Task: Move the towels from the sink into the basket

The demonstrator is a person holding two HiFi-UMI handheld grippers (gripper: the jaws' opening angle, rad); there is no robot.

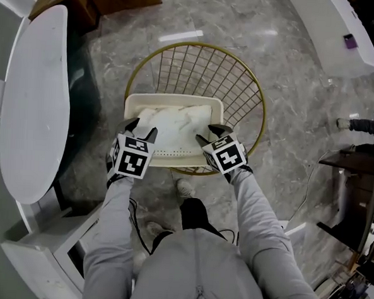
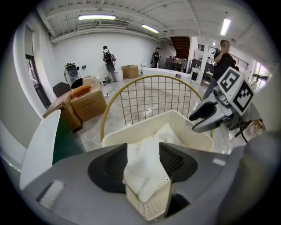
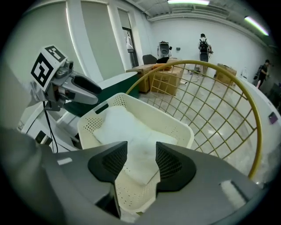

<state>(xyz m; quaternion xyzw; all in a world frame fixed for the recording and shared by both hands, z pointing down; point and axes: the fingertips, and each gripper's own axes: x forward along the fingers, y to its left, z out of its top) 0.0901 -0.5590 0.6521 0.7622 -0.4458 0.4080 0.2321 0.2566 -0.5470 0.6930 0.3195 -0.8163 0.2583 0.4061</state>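
My left tongs (image 1: 143, 129) stand about half open with white cloth filling the gap between the jaws, though I judge the pads are not pinching it; my right tongs (image 1: 210, 134) are open a little less and hold nothing, with only the perforated near corner under them. The towels (image 1: 175, 129) lie heaped in the basket (image 1: 174, 99), just ahead of and below both tips, long axis running across from one tongs to the other, with the left nearer the cloth. The basket sits inside a gold wire frame (image 1: 199, 46)
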